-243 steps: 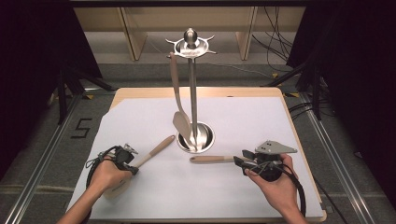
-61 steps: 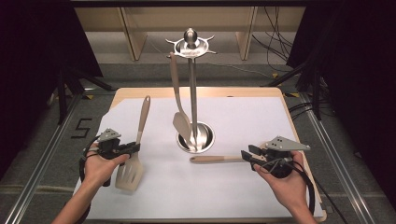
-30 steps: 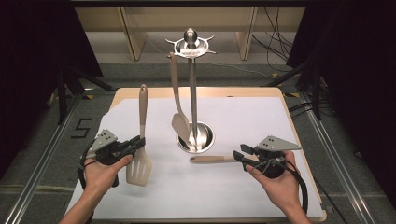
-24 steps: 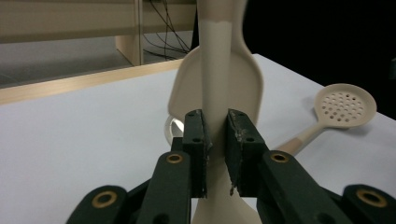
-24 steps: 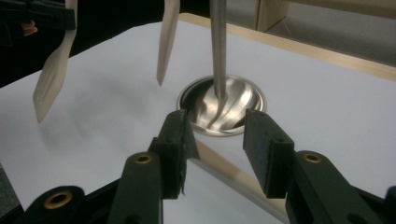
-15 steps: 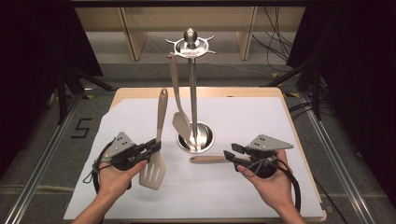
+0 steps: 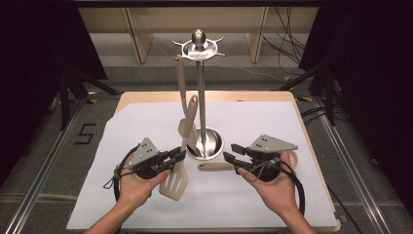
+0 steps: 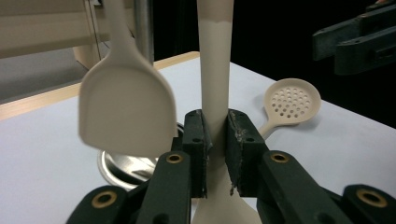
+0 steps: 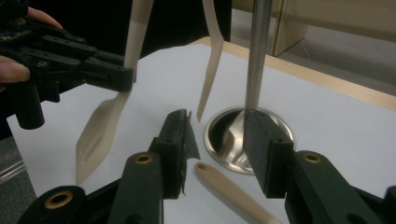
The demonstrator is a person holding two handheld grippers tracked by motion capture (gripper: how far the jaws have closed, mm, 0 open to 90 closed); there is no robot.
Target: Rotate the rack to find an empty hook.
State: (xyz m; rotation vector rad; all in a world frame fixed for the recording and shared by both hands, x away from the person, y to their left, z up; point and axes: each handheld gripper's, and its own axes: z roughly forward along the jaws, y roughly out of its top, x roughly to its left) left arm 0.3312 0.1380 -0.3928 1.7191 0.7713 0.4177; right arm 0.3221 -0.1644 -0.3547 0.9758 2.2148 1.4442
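Observation:
My left gripper (image 7: 178, 156) (image 8: 215, 125) is shut on the neck of a cream slotted spatula (image 7: 176, 181) (image 8: 214, 70), held upright off the paper. Its wooden handle leans toward the steel stand's pole (image 7: 200, 92). Another cream spatula (image 7: 185, 126) (image 8: 125, 112) hangs from the stand's top ring. My right gripper (image 7: 230, 151) (image 9: 217, 135) is open, hovering just above the wooden handle of a skimmer (image 7: 213, 166) (image 9: 229, 187) lying on the paper. The skimmer's perforated head (image 8: 292, 101) lies beyond, partly under the right hand in the high view.
The stand's round steel base (image 7: 217, 142) (image 9: 225, 135) sits mid-table between the grippers. White paper (image 7: 131, 126) covers the wooden tabletop (image 7: 146, 96). Dark floor and cables surround the table.
My left gripper has carried the spatula right, toward the stand, and its handle now tilts toward the pole. The right gripper has drifted left and slightly up over the skimmer handle.

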